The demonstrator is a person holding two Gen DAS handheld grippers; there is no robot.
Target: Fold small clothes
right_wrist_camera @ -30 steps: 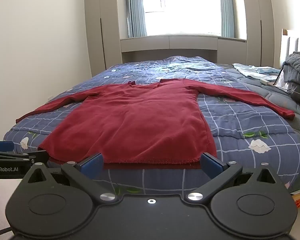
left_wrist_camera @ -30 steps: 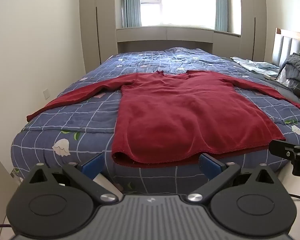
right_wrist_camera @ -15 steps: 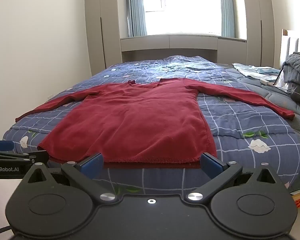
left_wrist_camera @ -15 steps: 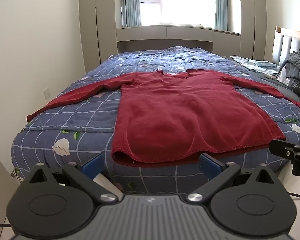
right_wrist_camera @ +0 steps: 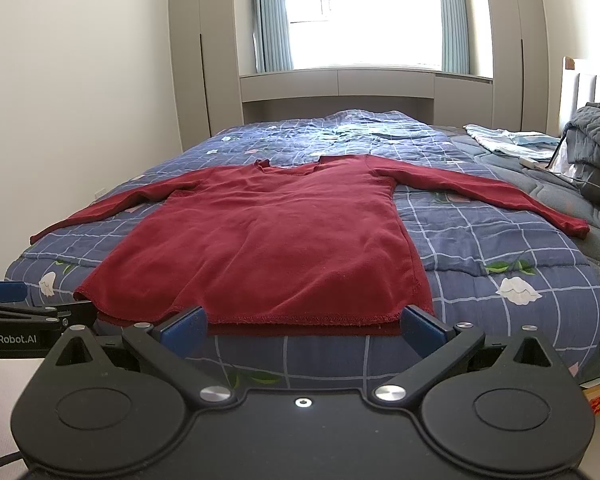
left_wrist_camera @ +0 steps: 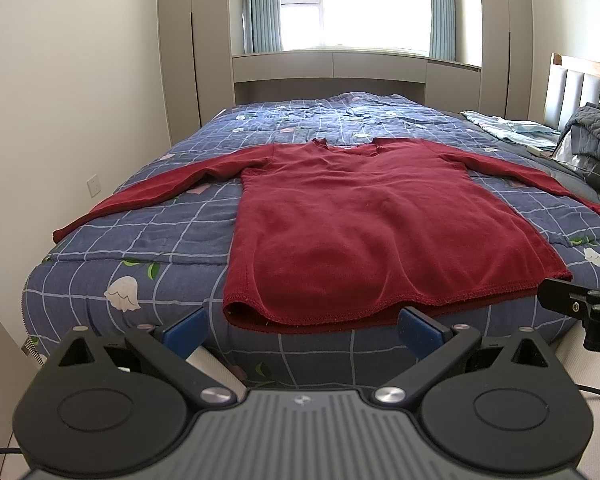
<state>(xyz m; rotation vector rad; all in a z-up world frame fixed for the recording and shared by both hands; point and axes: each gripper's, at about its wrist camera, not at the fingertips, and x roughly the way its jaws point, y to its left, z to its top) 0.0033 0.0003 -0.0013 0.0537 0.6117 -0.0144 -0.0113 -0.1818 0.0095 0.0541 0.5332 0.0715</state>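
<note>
A dark red long-sleeved sweater point(left_wrist_camera: 356, 220) lies flat on the bed, sleeves spread out to both sides, hem hanging slightly over the near edge. It also shows in the right wrist view point(right_wrist_camera: 276, 240). My left gripper point(left_wrist_camera: 304, 326) is open and empty, just in front of the hem's left part. My right gripper point(right_wrist_camera: 304, 326) is open and empty, in front of the hem's right part. The right gripper shows at the right edge of the left wrist view point(left_wrist_camera: 580, 304); the left gripper shows at the left edge of the right wrist view point(right_wrist_camera: 16, 312).
The bed has a blue checked quilt point(left_wrist_camera: 148, 236) with flower prints. A grey blanket pile point(right_wrist_camera: 596, 148) and light blue cloth point(right_wrist_camera: 508, 140) lie at the headboard side on the right. Wardrobes and a window stand beyond the bed. A white wall is on the left.
Both grippers have crept slightly toward the bed; the sweater has not moved.
</note>
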